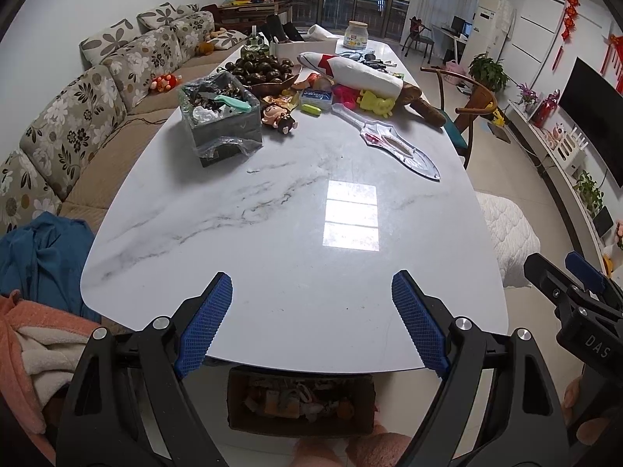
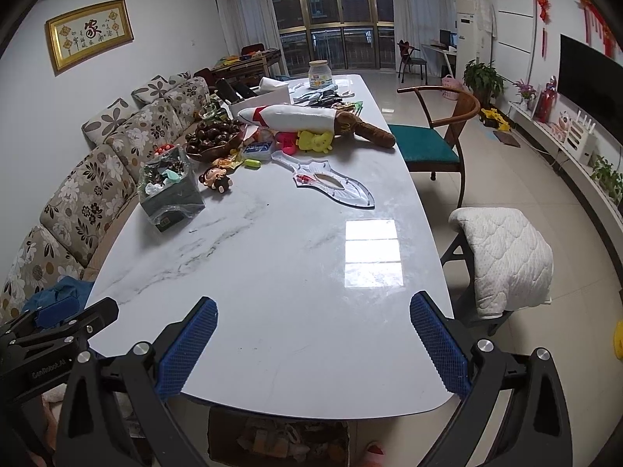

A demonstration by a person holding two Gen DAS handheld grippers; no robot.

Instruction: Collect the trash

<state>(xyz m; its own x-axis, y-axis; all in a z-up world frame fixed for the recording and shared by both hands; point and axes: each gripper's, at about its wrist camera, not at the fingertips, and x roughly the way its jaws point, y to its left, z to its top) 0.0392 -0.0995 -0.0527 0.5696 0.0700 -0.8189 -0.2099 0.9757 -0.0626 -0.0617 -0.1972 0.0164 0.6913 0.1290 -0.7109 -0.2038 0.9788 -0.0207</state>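
Observation:
A white marble table (image 1: pixel 272 311) (image 2: pixel 292 330) fills both views. A small grey table bin (image 1: pixel 222 116) (image 2: pixel 171 190) lined with plastic and full of shells and scraps stands at the far left of it. A cardboard box of trash (image 1: pixel 300 404) (image 2: pixel 278 441) sits on the floor under the near table edge. My left gripper (image 1: pixel 311 311) is open and empty over the near edge. My right gripper (image 2: pixel 313 334) is open and empty beside it, and shows at the right of the left wrist view (image 1: pixel 576 292).
Far end clutter: a bowl of dark chestnuts (image 1: pixel 264 70) (image 2: pixel 214 136), a doll (image 1: pixel 278 116) (image 2: pixel 216 179), a clear plastic toy sword (image 1: pixel 389 140) (image 2: pixel 331 183), plush toys (image 1: pixel 358 74) (image 2: pixel 311 120), a jar (image 1: pixel 356 35). Sofa (image 1: pixel 78 128) left, chairs (image 2: pixel 436 136) right.

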